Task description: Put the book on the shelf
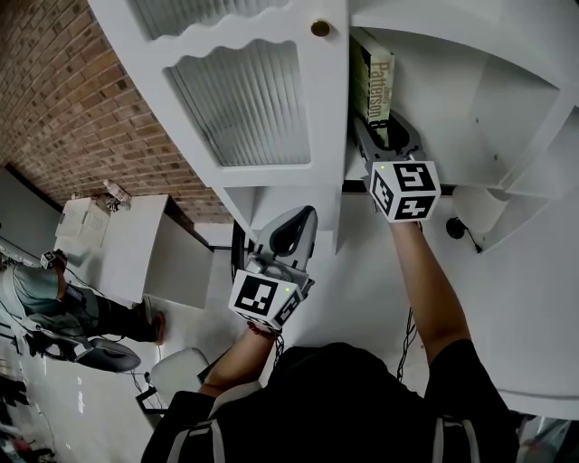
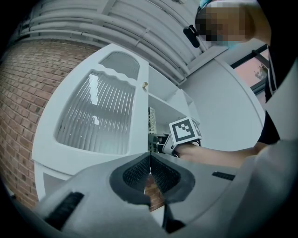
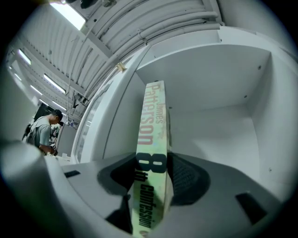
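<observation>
A pale green book with a printed spine stands upright at the left side of the white shelf compartment, close to the open cabinet door. My right gripper reaches into the compartment, its jaws on either side of the book. In the right gripper view the book fills the space between the pads of the right gripper, spine towards the camera. My left gripper hangs below the door, shut and empty. In its own view the left gripper points at the door edge.
The door has a ribbed glass panel and a brass knob. A brick wall runs to the left. A person sits by a white desk at the far left. A black cable fitting sits on the wall below the shelf.
</observation>
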{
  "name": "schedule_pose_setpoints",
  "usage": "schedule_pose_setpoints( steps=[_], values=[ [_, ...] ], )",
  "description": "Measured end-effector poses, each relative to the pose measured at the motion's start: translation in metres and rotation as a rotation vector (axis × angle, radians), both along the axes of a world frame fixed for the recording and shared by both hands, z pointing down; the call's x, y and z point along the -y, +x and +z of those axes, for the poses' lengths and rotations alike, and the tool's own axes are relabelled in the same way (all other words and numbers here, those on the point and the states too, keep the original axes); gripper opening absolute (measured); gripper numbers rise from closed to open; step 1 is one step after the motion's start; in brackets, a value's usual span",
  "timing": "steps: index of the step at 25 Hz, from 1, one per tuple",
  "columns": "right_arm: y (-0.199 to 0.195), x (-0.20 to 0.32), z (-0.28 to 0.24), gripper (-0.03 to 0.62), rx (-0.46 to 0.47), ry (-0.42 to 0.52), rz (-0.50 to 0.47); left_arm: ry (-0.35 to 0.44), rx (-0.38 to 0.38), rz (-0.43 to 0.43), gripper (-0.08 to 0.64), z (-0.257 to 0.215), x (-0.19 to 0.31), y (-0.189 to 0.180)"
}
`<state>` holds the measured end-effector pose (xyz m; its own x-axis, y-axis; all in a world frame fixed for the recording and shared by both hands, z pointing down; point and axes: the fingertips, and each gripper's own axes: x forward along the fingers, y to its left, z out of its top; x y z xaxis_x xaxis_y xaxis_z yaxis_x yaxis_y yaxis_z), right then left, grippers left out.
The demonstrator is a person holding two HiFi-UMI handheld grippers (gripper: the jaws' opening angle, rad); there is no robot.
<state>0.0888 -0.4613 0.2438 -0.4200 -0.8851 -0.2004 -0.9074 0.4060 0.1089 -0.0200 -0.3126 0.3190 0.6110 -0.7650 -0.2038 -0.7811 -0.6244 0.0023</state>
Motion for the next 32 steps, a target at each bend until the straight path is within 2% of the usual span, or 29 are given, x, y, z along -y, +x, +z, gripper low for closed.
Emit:
schedule_pose_setpoints(
  steps=[5,12,15,21,26,29,32],
  values=[
    [-0.006,-0.011,-0.003,0.195,-0.004,0.022,-0.029,-0.002,-0.001,-0.004,0.018,0.005,-0.001,-0.002],
    [-0.011,-0.036,-0.026,0.195,0.016,0.105,-0.073,0.007,-0.005,0.009,0.018,0.004,-0.008,0.0],
    [-0.013,-0.039,-0.028,0.195,0.039,0.107,-0.105,0.004,-0.008,0.01,0.018,0.004,-0.01,-0.001],
    [-0.011,-0.048,-0.021,0.195,0.029,0.108,-0.133,0.014,-0.005,0.016,0.018,0.006,-0.017,0.003],
    [-0.01,-0.057,-0.014,0.195,-0.013,0.097,-0.121,0.009,-0.007,0.02,0.018,0.004,-0.024,0.004],
    [-0.005,-0.065,-0.008,0.195,-0.006,0.086,-0.113,0.008,-0.008,0.025,0.018,0.005,-0.028,0.005],
    [0.0,-0.07,0.003,0.158,-0.015,0.058,-0.107,0.005,-0.005,0.032,0.018,0.008,-0.03,0.007]
  ],
)
